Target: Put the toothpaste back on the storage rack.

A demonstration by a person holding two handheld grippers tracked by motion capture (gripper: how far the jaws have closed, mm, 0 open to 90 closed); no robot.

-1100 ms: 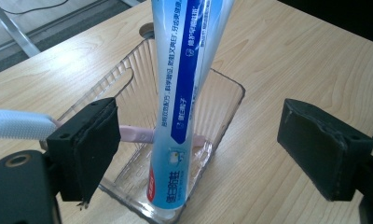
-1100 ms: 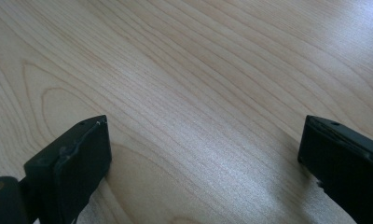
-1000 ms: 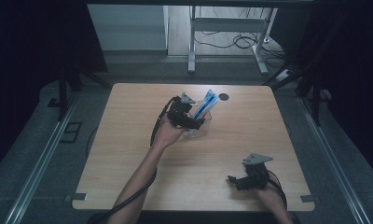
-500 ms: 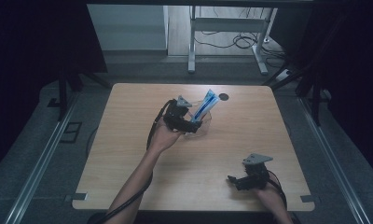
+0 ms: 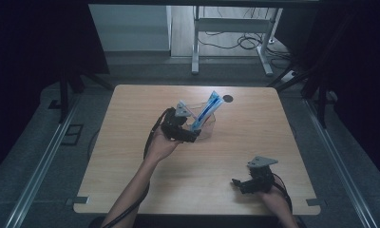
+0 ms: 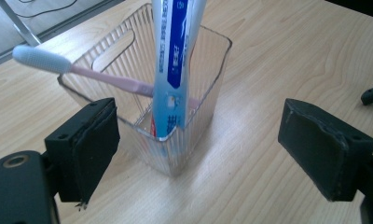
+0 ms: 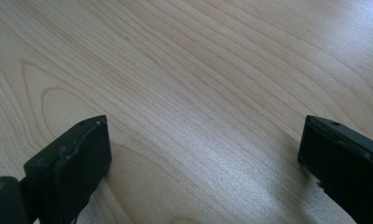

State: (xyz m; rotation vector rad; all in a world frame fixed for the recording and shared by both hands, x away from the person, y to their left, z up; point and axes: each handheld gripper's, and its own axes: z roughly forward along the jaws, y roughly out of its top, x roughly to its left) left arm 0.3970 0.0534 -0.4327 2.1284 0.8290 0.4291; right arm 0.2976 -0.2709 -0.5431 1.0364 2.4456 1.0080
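A clear ribbed plastic cup (image 6: 175, 135) (image 5: 204, 124) stands on the wooden table (image 5: 254, 118). Inside it lean a blue-and-white toothpaste tube (image 6: 171, 70) (image 5: 206, 110) and a pink toothbrush (image 6: 82, 74) with a white head. My left gripper (image 6: 198, 144) (image 5: 190, 135) is open just in front of the cup, its jaws wide apart and touching nothing. Near the front right of the table my right gripper (image 7: 203, 163) (image 5: 239, 183) is open just above bare wood.
A small dark round spot (image 5: 227, 98) lies on the table behind the cup. The table's edges drop to a dark floor with rails (image 5: 36, 171) on both sides. A metal frame and cables (image 5: 226, 38) stand beyond the far edge.
My left gripper has drawn back a little from the cup toward the person. The right gripper has stayed in place.
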